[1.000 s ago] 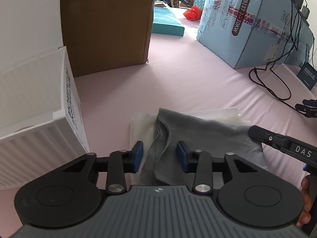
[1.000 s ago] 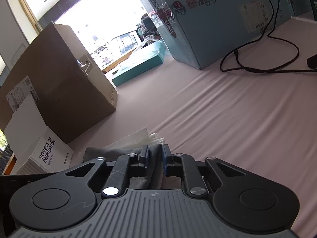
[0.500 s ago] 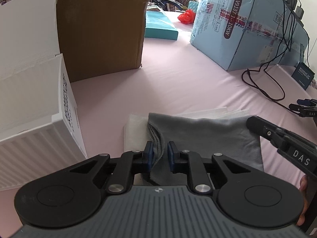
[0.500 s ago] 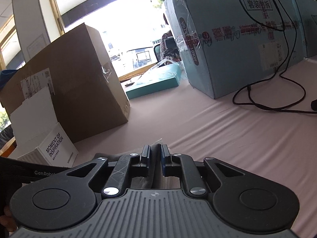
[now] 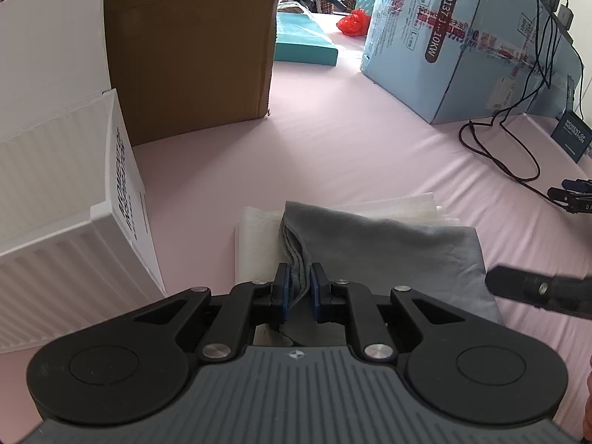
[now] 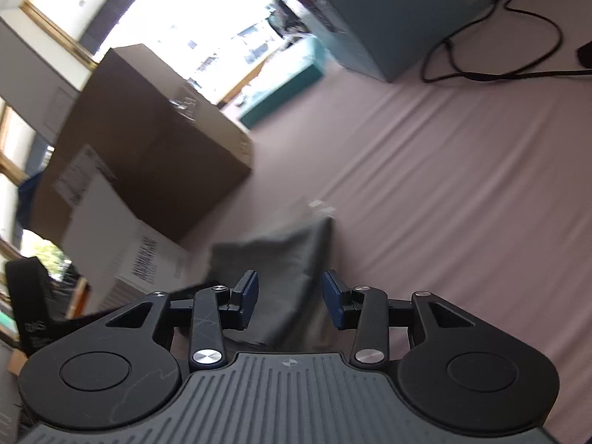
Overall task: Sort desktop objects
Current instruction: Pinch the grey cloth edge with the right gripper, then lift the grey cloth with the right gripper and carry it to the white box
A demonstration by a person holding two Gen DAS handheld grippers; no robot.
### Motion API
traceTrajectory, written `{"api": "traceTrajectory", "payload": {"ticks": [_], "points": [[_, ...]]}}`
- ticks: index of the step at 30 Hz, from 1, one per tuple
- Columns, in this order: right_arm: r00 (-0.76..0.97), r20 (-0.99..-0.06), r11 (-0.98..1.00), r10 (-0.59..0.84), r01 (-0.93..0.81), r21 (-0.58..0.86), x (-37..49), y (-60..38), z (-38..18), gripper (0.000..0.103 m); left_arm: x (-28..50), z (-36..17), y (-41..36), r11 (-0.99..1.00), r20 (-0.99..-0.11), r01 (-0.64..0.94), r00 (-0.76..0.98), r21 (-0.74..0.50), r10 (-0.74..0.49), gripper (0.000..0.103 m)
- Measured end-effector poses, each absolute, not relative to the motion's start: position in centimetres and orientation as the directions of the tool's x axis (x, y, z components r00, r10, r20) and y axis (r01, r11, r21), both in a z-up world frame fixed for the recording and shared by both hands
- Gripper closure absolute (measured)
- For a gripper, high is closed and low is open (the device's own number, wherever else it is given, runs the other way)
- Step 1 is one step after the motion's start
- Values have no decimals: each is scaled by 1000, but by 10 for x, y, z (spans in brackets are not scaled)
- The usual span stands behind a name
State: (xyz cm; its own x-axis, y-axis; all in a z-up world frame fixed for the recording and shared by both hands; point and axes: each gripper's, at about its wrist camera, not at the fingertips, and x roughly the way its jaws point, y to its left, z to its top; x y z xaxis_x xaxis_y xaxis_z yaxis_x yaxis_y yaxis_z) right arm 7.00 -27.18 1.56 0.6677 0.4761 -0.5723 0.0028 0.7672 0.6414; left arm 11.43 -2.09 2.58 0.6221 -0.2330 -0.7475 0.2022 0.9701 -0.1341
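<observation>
Left gripper (image 5: 298, 292): blue pads clenched on a bunched fold at the near edge of the grey cloth (image 5: 384, 244). The fold's lower part is hidden behind the black linkage

Right gripper (image 6: 290, 301): released, pads spread well apart, the cloth's right edge lying between them untouched. This view is motion-blurred; box lettering and far detail unreadable

Grey cloth: soft, matte, folded to a rough rectangle, layered edges showing at its left side. It lies on a stack of white paper sheets (image 5: 259, 236) on the pink tablecloth (image 5: 333, 148), paper peeking out at the left and far edges; how many sheets, cannot tell

Right of the cloth in the left wrist view, a black bar (image 5: 536, 292) cuts in from the frame edge, most of it out of view

Left, just beside the paper: white ribbed box (image 5: 66, 199) with black printed lettering on its end, cut off by the frame

Farther back: brown cardboard box (image 5: 192, 48), plain corrugated, top out of view. Behind it a flat teal box (image 5: 303, 40) and something red and crumpled (image 5: 351, 24), too small to identify

Far right: large pale-blue carton (image 5: 462, 48) wrapped in clear film with printed tape; black cables (image 5: 499, 148) loop from it across the wrinkled tablecloth
</observation>
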Motion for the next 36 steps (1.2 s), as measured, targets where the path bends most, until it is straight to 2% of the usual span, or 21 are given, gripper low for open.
{"api": "traceTrajectory", "payload": {"ticks": [6, 9, 12, 24, 26, 28, 31, 36], "points": [[689, -534, 767, 489, -48, 640, 60, -266, 24, 65, 114, 25, -22, 971, -747, 204, 624, -127, -229, 93], [639, -552, 734, 536, -29, 679, 66, -268, 15, 65, 114, 25, -22, 971, -746, 206, 625, -124, -228, 93], [631, -586, 759, 508, -6, 652, 68, -264, 13, 65, 115, 24, -22, 970, -746, 208, 625, -122, -228, 93], [645, -607, 809, 465, -30, 587, 66, -257, 12, 65, 116, 24, -23, 970, -747, 213, 626, -113, -225, 93], [657, -618, 841, 432, -45, 540, 64, -251, 14, 72, 115, 24, -24, 971, -746, 213, 628, -109, -222, 93], [671, -631, 876, 390, -60, 479, 63, -245, 15, 84, 114, 24, -24, 972, -744, 212, 631, -105, -218, 93], [691, -622, 899, 370, -97, 426, 60, -238, 17, 92, 112, 24, -26, 973, -743, 210, 637, -92, -208, 93], [750, -557, 920, 358, -182, 346, 50, -228, 25, 95, 106, 28, -32, 974, -731, 217, 655, -62, -193, 96]]}}
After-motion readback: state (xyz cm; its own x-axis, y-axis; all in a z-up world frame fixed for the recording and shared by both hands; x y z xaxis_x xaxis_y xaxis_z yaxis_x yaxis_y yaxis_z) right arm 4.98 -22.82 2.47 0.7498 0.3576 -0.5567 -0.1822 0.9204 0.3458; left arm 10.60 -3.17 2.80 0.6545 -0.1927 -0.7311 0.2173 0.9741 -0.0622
